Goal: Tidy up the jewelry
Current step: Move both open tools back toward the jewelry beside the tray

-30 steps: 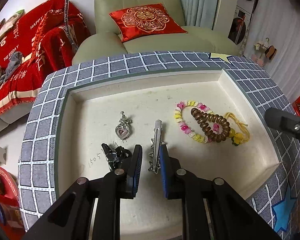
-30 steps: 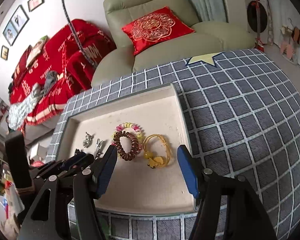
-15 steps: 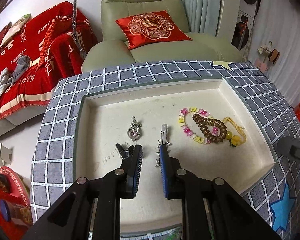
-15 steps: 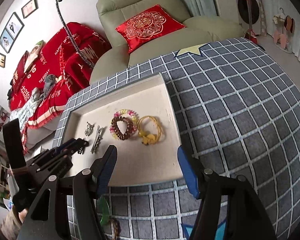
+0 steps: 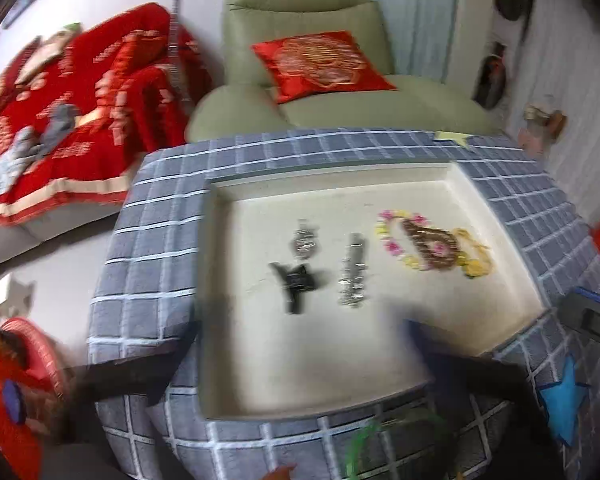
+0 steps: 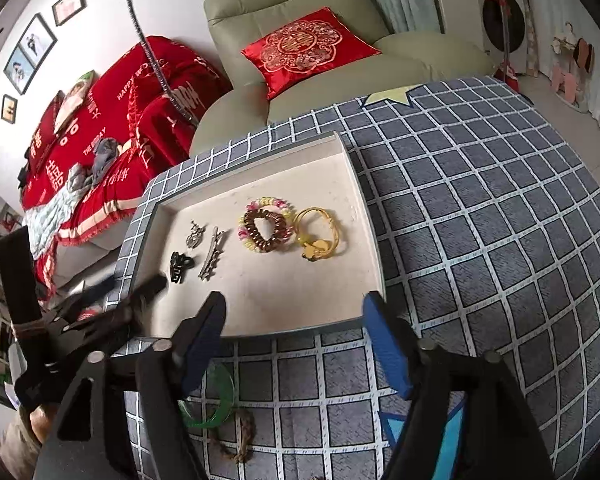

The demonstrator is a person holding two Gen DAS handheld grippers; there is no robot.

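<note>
A green armchair (image 6: 300, 32) with a shiny red pillow (image 6: 304, 50) sits behind the desk (image 6: 480, 208). A sofa with a red blanket (image 6: 112, 120) is to the left. The desk has a soft gray cloth with white lines that make little squares.

A flat white tray (image 6: 364, 216) with low walls lies on the cloth. All its jewelry sits in a row. From the left there is a black claw clip (image 6: 179, 266), a silver heart charm (image 6: 196, 236) just behind it, and a long silver hair clip (image 6: 212, 258). Next comes a ring of pink and yellow beads (image 6: 266, 204) with a brown curly hair tie (image 6: 266, 228) lying on top of it. A yellow string bracelet (image 6: 320, 236) is last, close to the tray's right wall.

On the cloth in front of the tray lie a smooth green bangle (image 6: 216, 408) and a brown braided band (image 6: 240, 436). The right gripper's black arm partly hides the bangle.

The right gripper (image 6: 296, 344) hangs over the tray's near edge. Its blue jaws are wide apart and hold nothing. The left gripper (image 5: 296, 360) is blurry in its own view. Its jaws look wide apart too, with nothing between them. It is near the tray's left front corner, close to the black claw clip.
</note>
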